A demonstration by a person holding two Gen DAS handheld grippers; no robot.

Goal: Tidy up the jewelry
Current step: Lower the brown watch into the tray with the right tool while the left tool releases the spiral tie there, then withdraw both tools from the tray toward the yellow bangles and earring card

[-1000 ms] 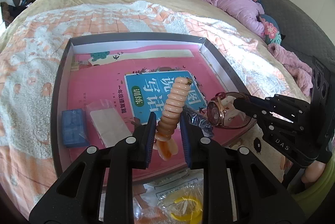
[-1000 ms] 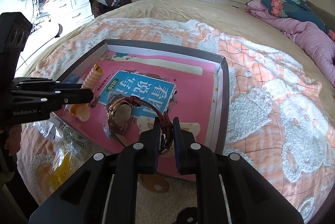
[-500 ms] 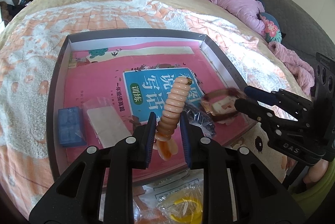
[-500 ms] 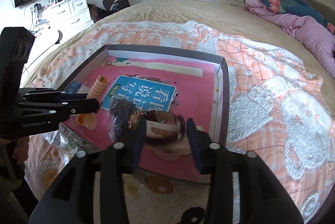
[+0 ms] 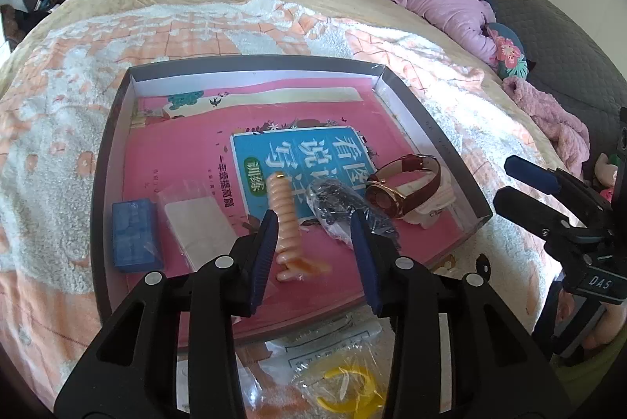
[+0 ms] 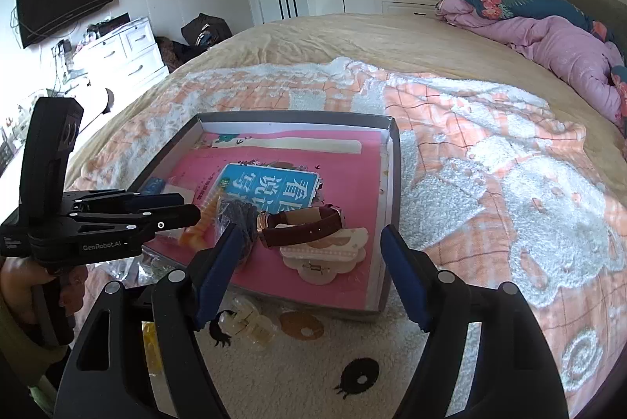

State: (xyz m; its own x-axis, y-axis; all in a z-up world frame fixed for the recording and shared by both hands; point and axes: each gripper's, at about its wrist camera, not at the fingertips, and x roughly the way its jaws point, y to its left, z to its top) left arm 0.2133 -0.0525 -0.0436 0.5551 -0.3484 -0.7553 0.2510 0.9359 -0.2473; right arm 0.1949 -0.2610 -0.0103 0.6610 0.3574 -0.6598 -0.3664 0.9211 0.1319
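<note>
A grey shallow box (image 5: 433,141) (image 6: 395,160) on the bed holds a pink book. On the book lie a peach spiral bracelet (image 5: 288,219) (image 6: 203,219), a bagged dark item (image 5: 341,203) (image 6: 235,215) and a brown-strap watch (image 5: 403,190) (image 6: 301,225). My left gripper (image 5: 315,254) (image 6: 192,207) is open over the bracelet, its jaws apart on either side. My right gripper (image 6: 309,274) (image 5: 517,184) is open, just in front of the watch, holding nothing.
A blue case (image 5: 133,235) and a clear bag with a white card (image 5: 196,219) lie at the box's left. Plastic bags with a yellow ring (image 5: 345,387) sit before the box. A white clip (image 6: 243,325) lies on the blanket. Purple quilt (image 6: 556,43) at the far right.
My left gripper opened and let the peach bracelet down onto the book. My right gripper opened, left the watch lying in the box, and drew back.
</note>
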